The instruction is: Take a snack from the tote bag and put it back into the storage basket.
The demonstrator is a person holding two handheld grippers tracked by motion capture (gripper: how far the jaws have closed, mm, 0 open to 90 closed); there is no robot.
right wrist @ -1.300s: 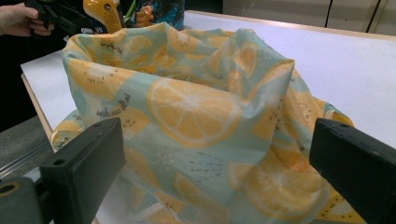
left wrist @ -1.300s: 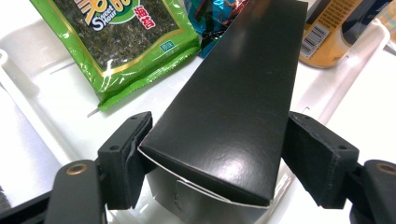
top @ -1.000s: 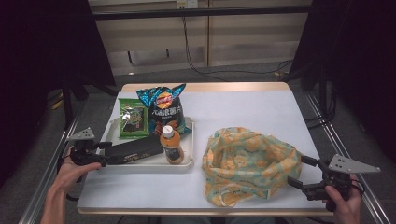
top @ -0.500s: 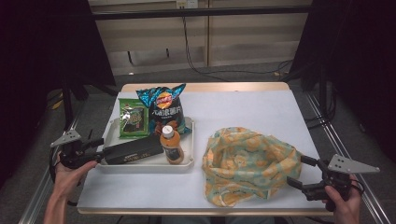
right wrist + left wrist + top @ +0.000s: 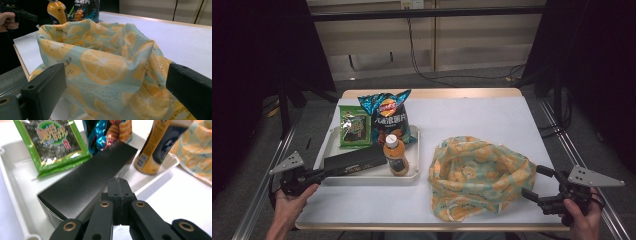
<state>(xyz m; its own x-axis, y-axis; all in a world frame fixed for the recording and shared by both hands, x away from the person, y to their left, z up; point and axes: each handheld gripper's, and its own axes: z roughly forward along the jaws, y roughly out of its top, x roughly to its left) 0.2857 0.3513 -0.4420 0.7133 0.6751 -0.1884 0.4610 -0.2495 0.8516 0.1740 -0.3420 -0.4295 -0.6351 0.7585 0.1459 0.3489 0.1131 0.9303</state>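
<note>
a person sat at a white table (image 5: 472, 115) with a gripper in each hand. over the last second the left gripper (image 5: 314, 176) had drawn back from the near left end of the black box (image 5: 354, 160), out past the edge of the white tray (image 5: 414, 176), and then come in again; it sat at the tray's left end with its tip at or just short of the box, which had not shifted. in the left gripper view its jaws were pressed flat together with nothing between them, pointing at the box's near end, so the box had not been picked up and lay flat in the tray. behind the box stood a green seaweed packet (image 5: 353, 127), a blue crisp bag (image 5: 388, 116) and an orange drink bottle (image 5: 396, 156). the right gripper (image 5: 539, 184) had stayed put at the right edge of the lemon-print cloth bag (image 5: 477, 175), its jaws spread wide on either side of the fabric, holding nothing. the bag sat slumped with its mouth open beside the tray. judging from this, packing the bag had not begun, and the left jaws would need to open before they could take the box.
</note>
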